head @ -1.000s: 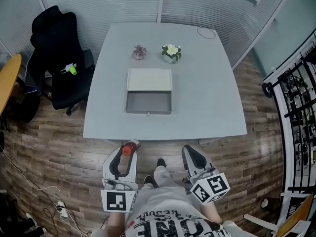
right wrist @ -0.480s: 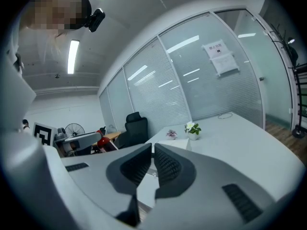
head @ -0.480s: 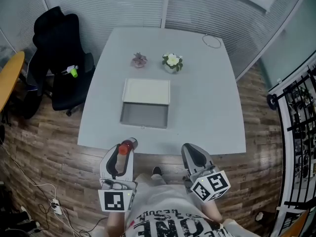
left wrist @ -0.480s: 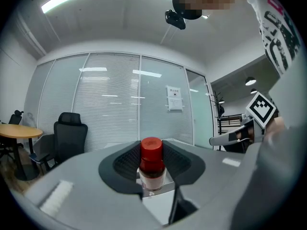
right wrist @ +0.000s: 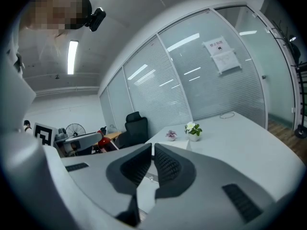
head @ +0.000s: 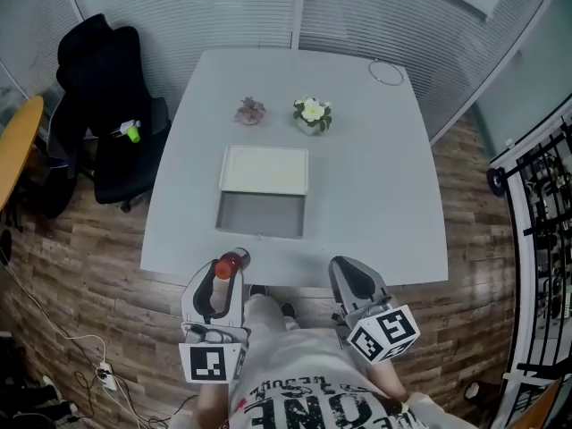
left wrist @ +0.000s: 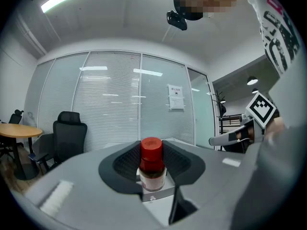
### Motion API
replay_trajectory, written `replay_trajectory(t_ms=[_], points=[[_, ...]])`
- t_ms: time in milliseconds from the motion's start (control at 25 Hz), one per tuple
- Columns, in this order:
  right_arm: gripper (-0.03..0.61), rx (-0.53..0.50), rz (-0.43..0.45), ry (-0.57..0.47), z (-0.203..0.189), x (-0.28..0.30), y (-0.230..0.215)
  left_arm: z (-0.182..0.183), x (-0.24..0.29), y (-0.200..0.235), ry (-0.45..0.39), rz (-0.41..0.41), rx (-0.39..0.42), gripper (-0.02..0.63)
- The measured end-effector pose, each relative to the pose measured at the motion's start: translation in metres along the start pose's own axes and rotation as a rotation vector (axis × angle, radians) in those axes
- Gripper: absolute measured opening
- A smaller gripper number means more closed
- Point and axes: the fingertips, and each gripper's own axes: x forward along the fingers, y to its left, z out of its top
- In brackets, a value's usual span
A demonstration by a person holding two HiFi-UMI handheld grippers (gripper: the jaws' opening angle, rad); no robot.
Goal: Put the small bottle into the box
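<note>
The small bottle, brownish with a red cap, stands upright between the pads of my left gripper, which is shut on it over the table's near edge. In the left gripper view the bottle fills the middle of the left gripper. The grey box lies open on the table beyond it, its pale lid laid back on the far side. My right gripper hangs level beside the left one at the table edge. The right gripper's tips meet with nothing between them.
On the white table, behind the box, stand a pot of white flowers and a small pink flower; a thin ring lies at the far corner. A black office chair is left of the table, a metal rack on the right.
Both grippers have come forward from over the wooden floor to the table's near edge. The bottle stays in the left gripper. The box has not moved.
</note>
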Motion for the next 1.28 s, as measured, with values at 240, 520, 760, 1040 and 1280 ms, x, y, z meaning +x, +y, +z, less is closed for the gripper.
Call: replay_trajectory(t_ms=[240, 520, 760, 1040, 1280], points=[[0.026, -0.002, -0.039, -0.002, 0.005, 0.027, -0.005, -0.004, 0.027, 0.019, -0.006, -0.045, -0.012, 0.144], [0.026, -0.005, -0.108, -0.028, 0.033, 0.07, 0.0, 0.003, 0.078, 0.056, -0.012, -0.145, -0.01, 0.144], [0.026, 0.017, -0.215, -0.039, 0.038, 0.087, -0.007, 0.004, 0.115, 0.076, -0.014, -0.233, -0.01, 0.143], [0.026, 0.054, -0.282, -0.013, 0.024, 0.102, -0.007, -0.009, 0.133, 0.09, 0.015, -0.289, -0.03, 0.143], [0.026, 0.061, -0.278, -0.002, 0.02, 0.116, -0.005, -0.019, 0.135, 0.097, 0.042, -0.297, -0.034, 0.143]])
